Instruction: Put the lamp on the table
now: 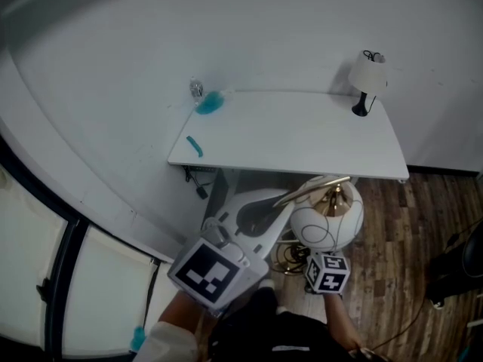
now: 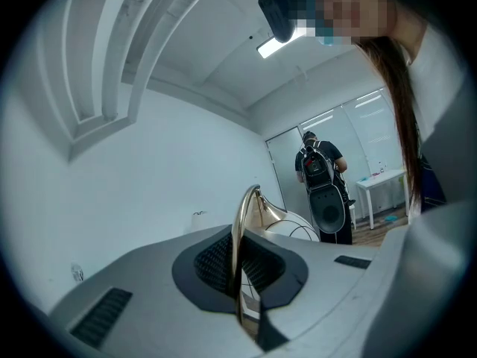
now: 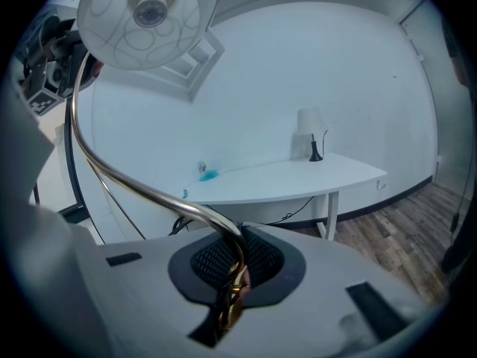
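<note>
Held the lamp just short of the bench — with the fingers of the left gripper and the right gripper shut tight on its gold rod, so as not to tip.

Desk set against the wall. Small table lamp on its far right corner; small item at the far left edge, short strip near the left end. Lamp off the desk, before its near edge, over the floor. Left hand-held gripper clamps its curved arm, right hand-held gripper its stem, nearer the person
</note>
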